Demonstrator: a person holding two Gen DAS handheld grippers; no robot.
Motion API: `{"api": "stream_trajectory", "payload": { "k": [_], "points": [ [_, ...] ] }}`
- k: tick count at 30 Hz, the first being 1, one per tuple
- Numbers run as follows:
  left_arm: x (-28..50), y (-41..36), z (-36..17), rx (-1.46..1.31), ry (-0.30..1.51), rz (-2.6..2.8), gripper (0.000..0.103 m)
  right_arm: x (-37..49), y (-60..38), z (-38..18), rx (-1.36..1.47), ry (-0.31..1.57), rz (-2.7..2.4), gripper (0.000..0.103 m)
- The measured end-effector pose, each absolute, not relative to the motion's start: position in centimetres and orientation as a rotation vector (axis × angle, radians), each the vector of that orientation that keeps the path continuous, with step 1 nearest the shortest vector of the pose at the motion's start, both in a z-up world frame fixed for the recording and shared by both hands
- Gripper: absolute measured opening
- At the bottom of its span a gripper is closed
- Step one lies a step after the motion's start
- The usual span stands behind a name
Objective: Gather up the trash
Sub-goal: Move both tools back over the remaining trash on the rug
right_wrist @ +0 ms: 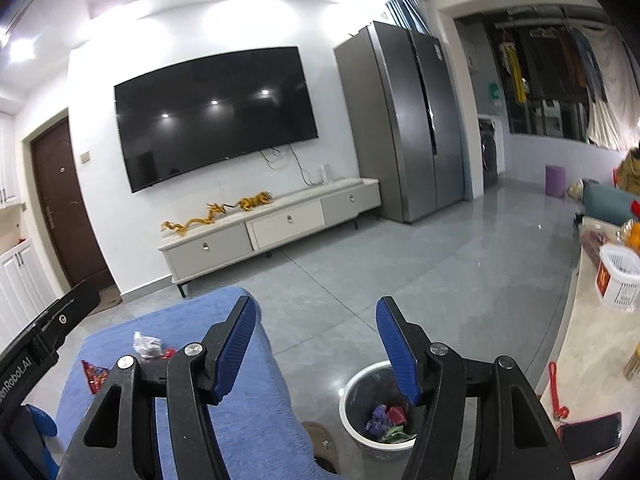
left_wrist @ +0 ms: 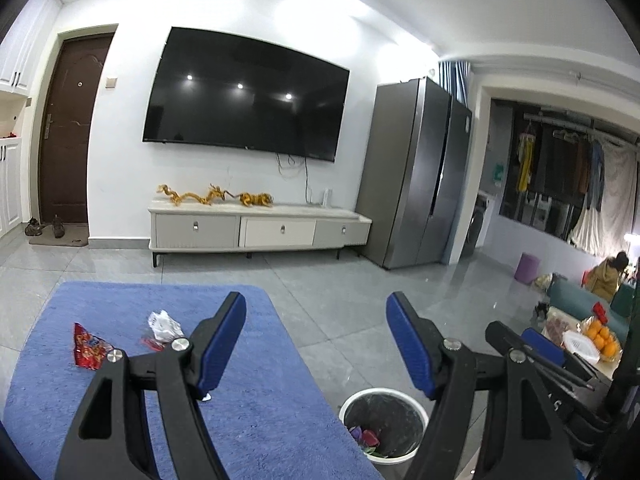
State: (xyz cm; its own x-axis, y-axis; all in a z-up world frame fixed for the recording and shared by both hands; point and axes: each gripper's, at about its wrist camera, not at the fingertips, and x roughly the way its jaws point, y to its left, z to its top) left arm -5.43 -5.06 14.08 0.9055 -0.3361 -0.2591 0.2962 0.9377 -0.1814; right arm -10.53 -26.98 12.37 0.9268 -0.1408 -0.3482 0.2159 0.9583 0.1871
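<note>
Both grippers were noted spread wide and empty: left gripper, right gripper. Three scraps were seen lying close together on the blue fleece-covered bench: a flat red printed snack wrapper, a crumpled white paper and a small red scrap. The white round waste bin with black liner, already holding wrappers, stood on the floor just beside the bench. The red wrapper is best pinched at a raised edge, fleece avoided.

Left tool jaws wide apart, empty. Right tool likewise, seemingly tilted slightly.
</note>
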Motion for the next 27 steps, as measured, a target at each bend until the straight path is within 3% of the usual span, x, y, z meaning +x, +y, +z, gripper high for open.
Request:
{"api": "stream_trajectory", "payload": {
  "k": [5,15,27],
  "points": [
    [-7.9,-3.2,15.7,-0.159,0.236,-0.310,0.078,-12.3,-25.4,14.2,0.200,0.295,-0.150,0.062],
    [-9.5,1.5,16.8,-0.195,0.202,-0.259,0.079,-13.0,-23.6,16.1,0.175,0.253,-0.087,0.065],
    [-2.4,8.4,10.9,-0.205,0.310,-0.097,0.087,-6.1,-19.8,13.3,0.161,0.362,0.041,0.071]
  ]
}}
